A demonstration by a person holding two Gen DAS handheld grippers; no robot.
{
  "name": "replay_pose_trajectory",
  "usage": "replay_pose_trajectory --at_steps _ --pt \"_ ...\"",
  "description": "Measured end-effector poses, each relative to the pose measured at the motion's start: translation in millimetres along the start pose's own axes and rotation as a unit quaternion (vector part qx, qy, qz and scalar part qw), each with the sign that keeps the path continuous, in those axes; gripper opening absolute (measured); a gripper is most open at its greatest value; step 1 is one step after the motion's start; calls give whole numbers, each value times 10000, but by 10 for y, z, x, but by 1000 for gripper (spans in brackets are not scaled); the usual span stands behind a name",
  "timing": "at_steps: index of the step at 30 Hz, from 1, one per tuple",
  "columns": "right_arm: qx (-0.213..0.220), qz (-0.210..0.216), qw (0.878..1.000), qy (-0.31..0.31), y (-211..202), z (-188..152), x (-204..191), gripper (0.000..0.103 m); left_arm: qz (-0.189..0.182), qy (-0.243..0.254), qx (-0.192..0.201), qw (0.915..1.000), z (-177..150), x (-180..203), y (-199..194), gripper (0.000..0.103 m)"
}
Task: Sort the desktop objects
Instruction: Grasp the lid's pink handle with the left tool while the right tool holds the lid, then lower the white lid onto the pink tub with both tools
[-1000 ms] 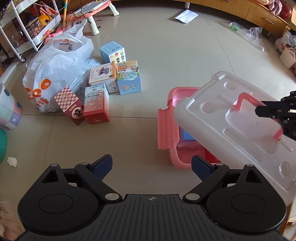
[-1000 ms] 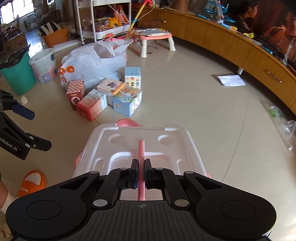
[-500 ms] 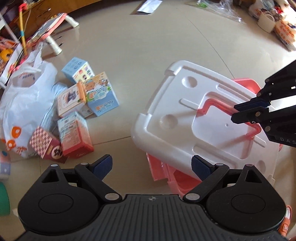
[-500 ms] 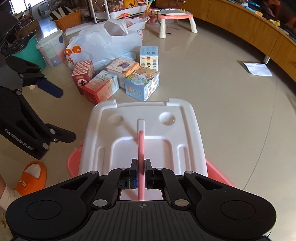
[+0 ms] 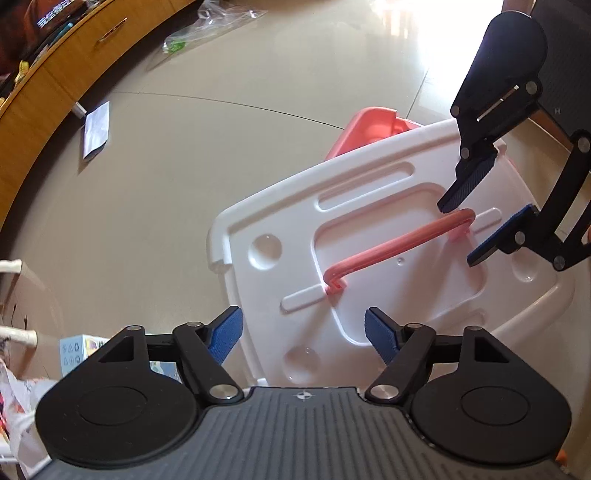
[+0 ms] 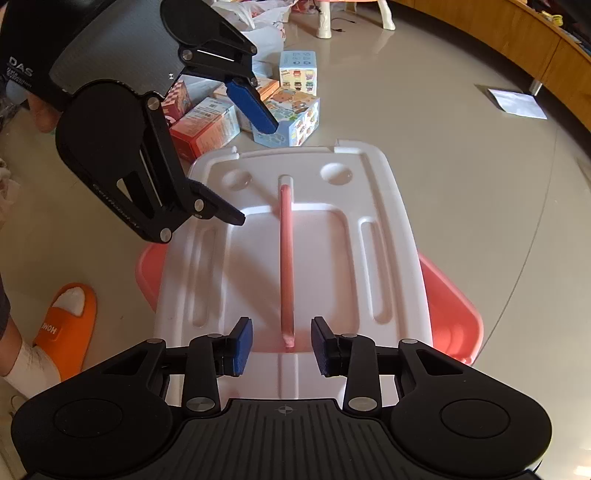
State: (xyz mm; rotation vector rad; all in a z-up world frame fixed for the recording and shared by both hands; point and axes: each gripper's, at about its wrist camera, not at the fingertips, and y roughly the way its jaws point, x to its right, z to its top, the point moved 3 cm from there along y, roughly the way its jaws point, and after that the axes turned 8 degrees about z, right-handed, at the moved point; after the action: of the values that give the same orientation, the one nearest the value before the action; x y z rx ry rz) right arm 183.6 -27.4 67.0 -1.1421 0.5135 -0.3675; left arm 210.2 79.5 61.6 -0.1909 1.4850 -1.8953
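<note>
A white plastic lid with a pink handle lies askew on top of a pink storage bin on the floor. My right gripper is open, its pads on either side of the near end of the handle without gripping it. My left gripper is open and empty, hovering over the lid's other edge; it shows in the right wrist view above the lid's far left corner. The lid, handle, bin and right gripper show in the left wrist view.
Several small cartons lie on the floor beyond the lid, among them a blue bear box and a red box. A white plastic bag is behind them. An orange slipper is at the left. A wooden cabinet runs along the wall.
My right gripper has let go of the pink handle and opened. The lid has come down onto the bin. My left gripper has swung around to face the lid.
</note>
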Motion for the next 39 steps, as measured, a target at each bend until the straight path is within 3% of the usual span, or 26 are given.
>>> replay_pose_trajectory --at_steps 7,16,18,29,39 --pt "45 75 9998 195 36 -42 80 25 -748 505 404 9951 49 107 152 55" --pt "-25 -28 9999 148 -2 -46 79 16 -992 696 583 9909 186 176 281 34" --pt "-38 -59 9999 111 -12 -56 75 16 -951 636 546 9919 206 112 309 21" --pt "-77 -351 9994 -11 -170 -89 69 11 -1212 718 486 9888 251 141 273 15" --pt "-235 -559 9979 -238 -81 -15 -90 11 -827 878 179 9925 138 228 311 15"
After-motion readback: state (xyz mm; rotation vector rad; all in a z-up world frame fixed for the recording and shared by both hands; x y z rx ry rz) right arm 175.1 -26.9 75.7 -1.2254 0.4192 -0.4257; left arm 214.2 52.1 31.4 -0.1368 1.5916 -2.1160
